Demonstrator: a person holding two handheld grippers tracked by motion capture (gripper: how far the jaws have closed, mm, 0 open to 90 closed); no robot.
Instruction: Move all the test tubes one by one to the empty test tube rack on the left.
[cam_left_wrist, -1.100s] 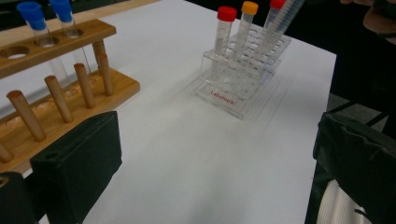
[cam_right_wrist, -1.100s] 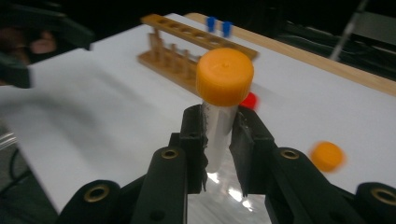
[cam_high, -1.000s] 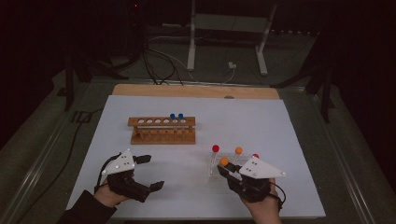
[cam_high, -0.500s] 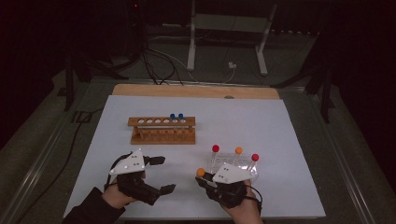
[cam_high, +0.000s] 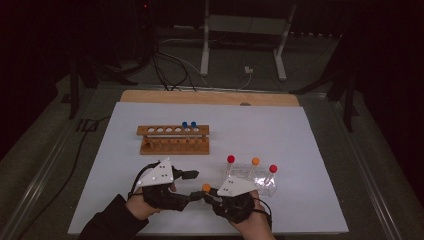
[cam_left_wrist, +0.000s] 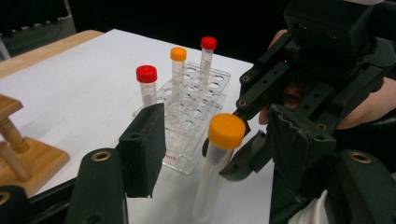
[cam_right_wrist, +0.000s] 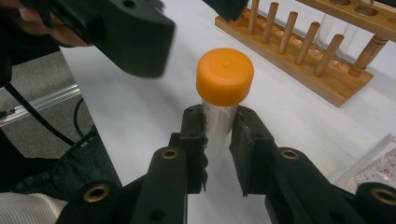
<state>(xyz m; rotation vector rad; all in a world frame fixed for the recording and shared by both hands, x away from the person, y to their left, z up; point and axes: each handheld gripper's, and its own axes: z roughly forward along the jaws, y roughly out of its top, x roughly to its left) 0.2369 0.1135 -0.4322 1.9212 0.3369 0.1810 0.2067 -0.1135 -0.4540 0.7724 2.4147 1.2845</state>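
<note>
Closing around the orange-capped tube (cam_left_wrist: 219, 158), the left gripper (cam_left_wrist: 210, 144) has neared the right gripper (cam_right_wrist: 217, 140).

Both forearms enter from the near edge, hands close together. The right gripper (cam_high: 206, 196) points toward the left one, its jaws clamped. The left gripper (cam_high: 192, 185) faces it, its jaws half apart, having just been closing.

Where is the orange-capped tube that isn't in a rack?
In the high view the orange-capped tube is near the table's front edge, clamped in the right gripper, between the left gripper's jaws, left of the clear rack.
</note>
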